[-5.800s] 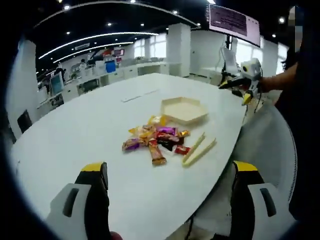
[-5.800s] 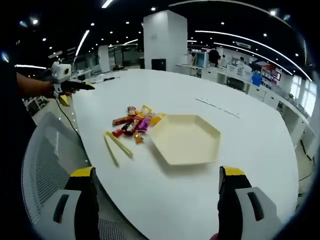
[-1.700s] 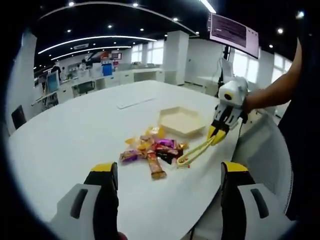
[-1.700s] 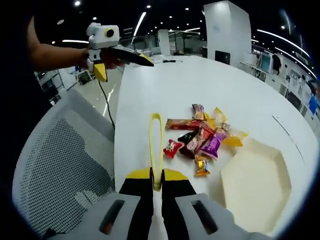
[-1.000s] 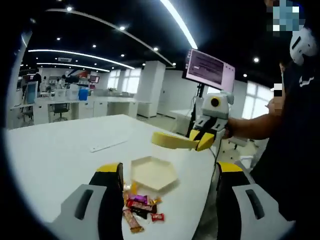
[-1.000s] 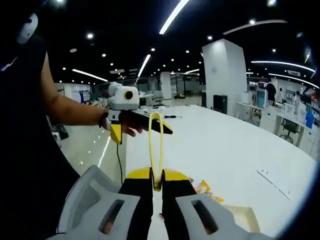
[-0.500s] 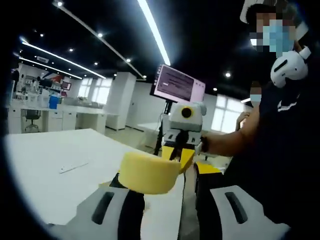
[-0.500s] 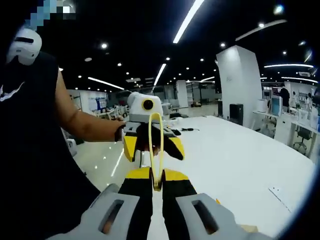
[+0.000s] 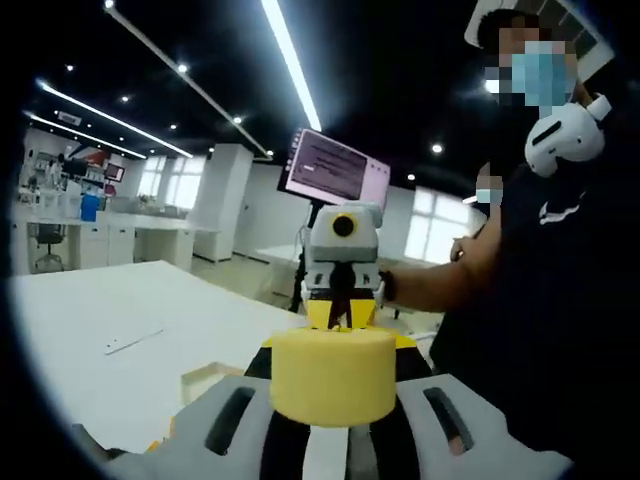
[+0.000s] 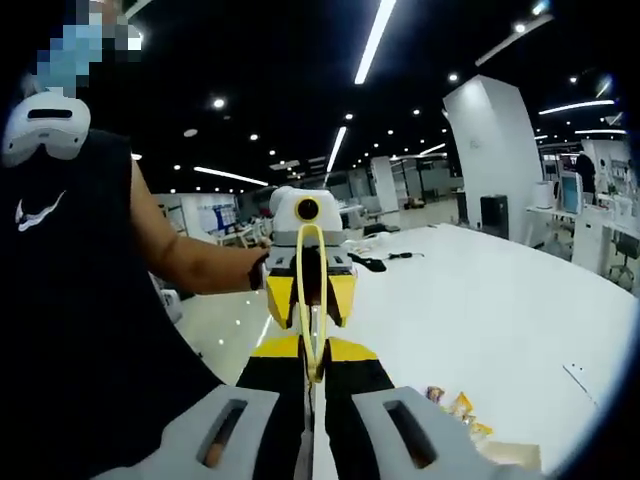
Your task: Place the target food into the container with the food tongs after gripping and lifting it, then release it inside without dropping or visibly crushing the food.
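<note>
Barely begun: the right tongs [image 10: 313, 372] are clamped on the yellow food clip [image 10: 311, 229], the left tongs [image 9: 335, 340] sit narrow round its loop, grip unclear, while the sweets [image 10: 455, 405] lie untouched on the surface [image 10: 480, 300] beside the tray [image 10: 515, 455]

dark ceiling [image 9: 200, 40] | strip lights [image 10: 378, 40] | white table [image 10: 480, 290] | possibly windows [image 9: 430, 225]

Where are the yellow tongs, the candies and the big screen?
tongs [image 10: 309, 300], right gripper view, on one yellow arm.
candies [image 10: 455, 405], right gripper view, on a yellow wrapper.
screen [image 9: 333, 170], left gripper view, on its lit face.
</note>
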